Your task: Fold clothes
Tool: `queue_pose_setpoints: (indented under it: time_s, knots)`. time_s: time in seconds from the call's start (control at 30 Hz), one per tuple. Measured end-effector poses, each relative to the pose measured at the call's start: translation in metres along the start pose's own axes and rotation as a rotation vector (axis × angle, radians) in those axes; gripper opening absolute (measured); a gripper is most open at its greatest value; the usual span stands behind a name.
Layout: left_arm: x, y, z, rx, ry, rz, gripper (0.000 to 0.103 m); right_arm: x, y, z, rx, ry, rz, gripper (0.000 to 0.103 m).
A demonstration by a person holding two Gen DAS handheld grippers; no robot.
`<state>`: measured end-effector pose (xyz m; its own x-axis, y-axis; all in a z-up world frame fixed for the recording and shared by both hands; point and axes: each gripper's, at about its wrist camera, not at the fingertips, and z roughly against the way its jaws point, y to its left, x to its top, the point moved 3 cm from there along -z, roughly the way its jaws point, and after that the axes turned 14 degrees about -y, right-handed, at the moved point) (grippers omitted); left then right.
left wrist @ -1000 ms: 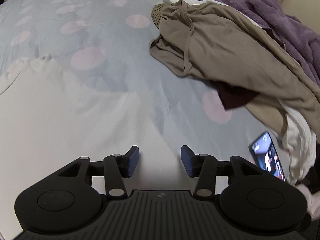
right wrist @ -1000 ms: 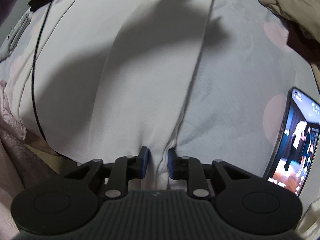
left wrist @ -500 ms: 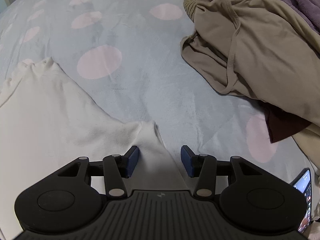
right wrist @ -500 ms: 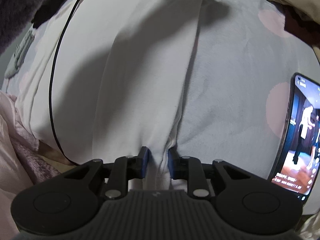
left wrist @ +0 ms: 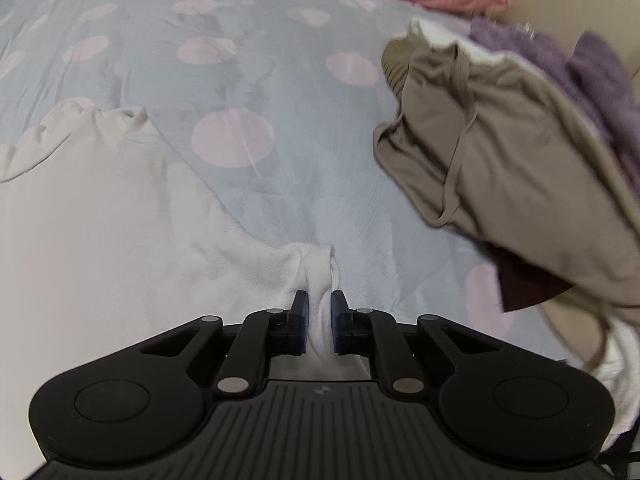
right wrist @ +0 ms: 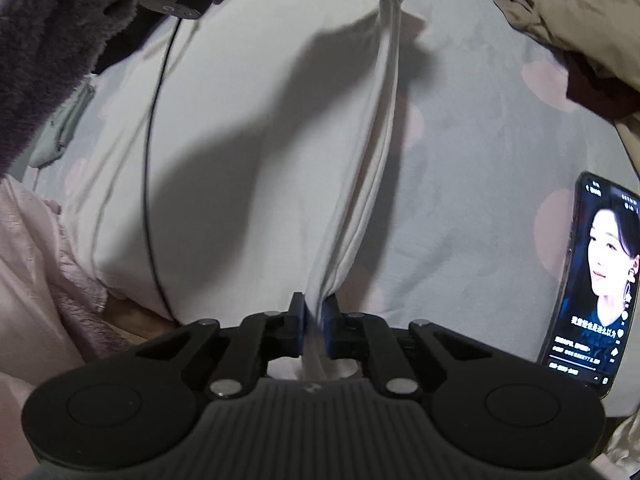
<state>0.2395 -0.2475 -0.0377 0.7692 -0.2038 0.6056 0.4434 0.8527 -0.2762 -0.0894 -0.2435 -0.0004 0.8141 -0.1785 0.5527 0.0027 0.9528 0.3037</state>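
Spotted bedspread [left wrist: 248, 60] underneath, tan clothes [left wrist: 500, 152] heaped at 2 o'clock. Left gripper [left wrist: 319, 312], open half a second back, now pinches the white garment [left wrist: 120, 240], so the fold can begin. Right view: right gripper [right wrist: 316, 320] clamps the same edge, lifted taut toward 12; phone [right wrist: 592, 280] at 3.
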Motion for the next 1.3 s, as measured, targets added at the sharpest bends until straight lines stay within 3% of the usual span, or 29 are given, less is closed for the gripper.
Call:
queue_pose_setpoints:
  time_s: [0.3, 0.6, 0.9, 1.17, 1.3]
  knots:
    - [0.006, 0.044, 0.050, -0.106, -0.073, 0.143, 0.009, 0.014, 0.035, -0.008, 0.084, 0.002, 0.038, 0.011]
    - [-0.019, 0.113, 0.081, -0.144, -0.148, 0.269, 0.009, 0.010, 0.068, -0.029, 0.141, 0.061, 0.119, 0.011]
    - [-0.046, 0.164, 0.068, -0.172, -0.165, 0.335, 0.009, 0.011, 0.082, -0.059, 0.150, 0.141, 0.138, 0.011]
    - [-0.064, 0.182, 0.054, -0.213, -0.173, 0.340, 0.010, 0.009, 0.084, -0.076, 0.150, 0.182, 0.111, 0.011]
    - [-0.066, 0.183, 0.060, -0.212, -0.183, 0.346, 0.021, 0.010, 0.088, -0.079, 0.158, 0.186, 0.111, 0.011]
